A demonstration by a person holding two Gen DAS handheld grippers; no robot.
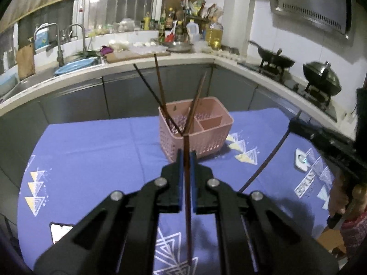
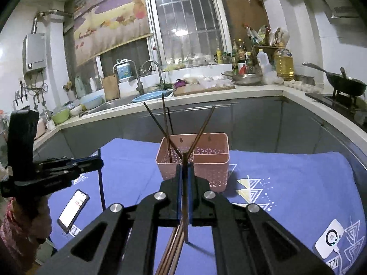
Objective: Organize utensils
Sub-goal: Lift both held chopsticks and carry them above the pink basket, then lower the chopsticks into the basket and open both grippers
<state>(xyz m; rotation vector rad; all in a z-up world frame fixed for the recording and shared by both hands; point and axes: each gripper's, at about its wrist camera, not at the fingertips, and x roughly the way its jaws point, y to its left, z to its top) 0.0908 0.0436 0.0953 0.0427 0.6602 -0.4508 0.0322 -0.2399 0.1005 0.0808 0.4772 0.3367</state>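
A pink perforated utensil basket (image 1: 206, 137) (image 2: 206, 171) stands on the blue cloth, with several dark chopsticks (image 1: 158, 78) (image 2: 164, 119) leaning out of its left compartment. My left gripper (image 1: 186, 154) is shut on a brown chopstick (image 1: 187, 206), just in front of the basket. It also shows at the left of the right wrist view, shut on a dark stick (image 2: 101, 178). My right gripper (image 2: 185, 166) is shut on several brown chopsticks (image 2: 176, 247), close in front of the basket. It shows at the right of the left wrist view, holding a dark chopstick (image 1: 266, 160).
The table wears a blue cloth (image 1: 91, 151) (image 2: 298, 183) with triangle prints. A phone (image 2: 73, 209) (image 1: 59, 231) lies at its left. A white device (image 2: 330, 238) (image 1: 301, 160) lies at its right. Kitchen counter, sink (image 2: 149, 96) and stove with woks (image 1: 275, 59) stand behind.
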